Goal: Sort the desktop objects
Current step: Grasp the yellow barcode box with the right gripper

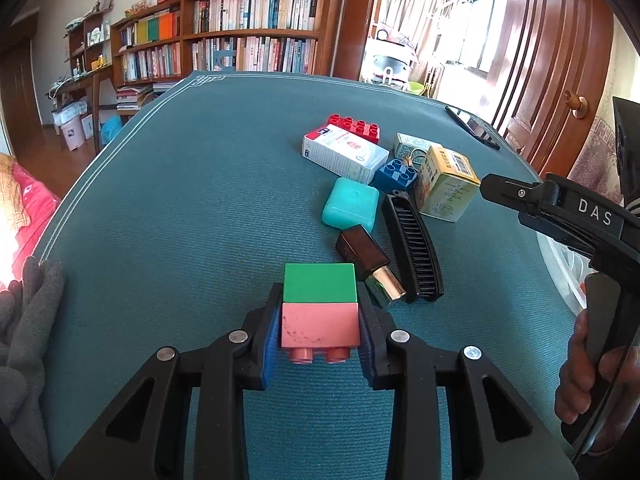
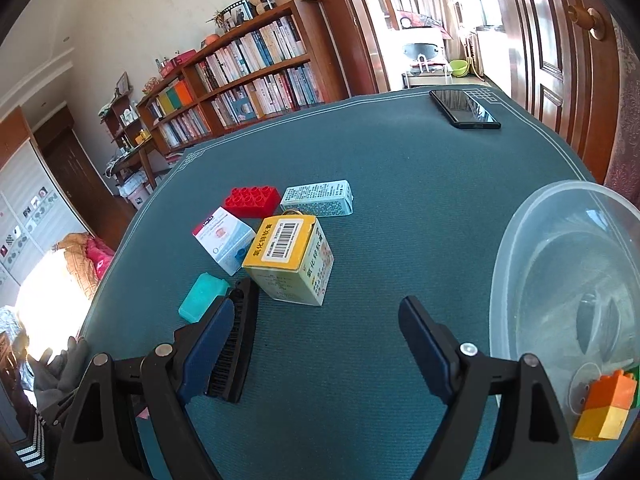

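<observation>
My left gripper point(image 1: 320, 312) is shut on a pink brick point(image 1: 320, 328) that has a green brick point(image 1: 320, 282) stacked against it, the blue pads pressing both sides. Beyond lie a brown cosmetic bottle point(image 1: 368, 264), a black comb point(image 1: 414, 246), a teal case point(image 1: 351, 208), a blue brick point(image 1: 396, 176), a yellow box point(image 1: 446, 184), a white box point(image 1: 344, 152) and a red brick point(image 1: 354, 124). My right gripper point(image 2: 318, 312) is open over bare cloth, between the comb point(image 2: 236, 344) and a clear bowl point(image 2: 560, 240). The yellow box point(image 2: 290, 264) lies just ahead of it.
The clear bowl holds orange and yellow bricks point(image 2: 608, 404). A black phone point(image 2: 464, 108) lies near the far right edge of the green tablecloth point(image 1: 180, 200). A pale green box point(image 2: 318, 198) sits by the red brick point(image 2: 252, 200). A grey cloth point(image 1: 28, 320) lies at the left edge.
</observation>
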### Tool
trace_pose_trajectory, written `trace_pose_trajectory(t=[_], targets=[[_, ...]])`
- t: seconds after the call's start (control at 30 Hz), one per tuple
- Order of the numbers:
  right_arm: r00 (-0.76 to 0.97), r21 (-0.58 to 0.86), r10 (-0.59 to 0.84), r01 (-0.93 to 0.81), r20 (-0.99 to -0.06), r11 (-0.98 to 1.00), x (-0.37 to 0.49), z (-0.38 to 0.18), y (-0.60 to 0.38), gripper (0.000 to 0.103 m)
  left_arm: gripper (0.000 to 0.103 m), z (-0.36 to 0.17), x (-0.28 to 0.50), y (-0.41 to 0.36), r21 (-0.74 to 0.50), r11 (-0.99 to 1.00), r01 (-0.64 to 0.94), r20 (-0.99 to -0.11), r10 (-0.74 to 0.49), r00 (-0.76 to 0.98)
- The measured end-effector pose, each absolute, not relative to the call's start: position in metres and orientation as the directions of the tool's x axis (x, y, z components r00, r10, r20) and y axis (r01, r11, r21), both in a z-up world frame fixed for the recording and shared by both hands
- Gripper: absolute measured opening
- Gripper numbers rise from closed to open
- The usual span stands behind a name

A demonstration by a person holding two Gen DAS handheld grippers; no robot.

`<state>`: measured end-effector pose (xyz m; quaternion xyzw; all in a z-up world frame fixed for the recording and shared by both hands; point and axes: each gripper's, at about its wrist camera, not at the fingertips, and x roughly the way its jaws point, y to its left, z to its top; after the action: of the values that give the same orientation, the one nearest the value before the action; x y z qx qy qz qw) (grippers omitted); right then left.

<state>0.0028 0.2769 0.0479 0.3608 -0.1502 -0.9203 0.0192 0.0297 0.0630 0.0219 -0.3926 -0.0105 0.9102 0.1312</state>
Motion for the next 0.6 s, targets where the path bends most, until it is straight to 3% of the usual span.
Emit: trace_pose_trajectory(t=[0.6], targets=[[-0.698, 0.185, -0.076, -0.081, -0.712, -0.979, -0.06, 0.029, 0.25, 0.087, 0.035, 0.017, 0.008, 0.057, -0.129, -0.971, -0.204, -0.723, 0.233, -0.65]])
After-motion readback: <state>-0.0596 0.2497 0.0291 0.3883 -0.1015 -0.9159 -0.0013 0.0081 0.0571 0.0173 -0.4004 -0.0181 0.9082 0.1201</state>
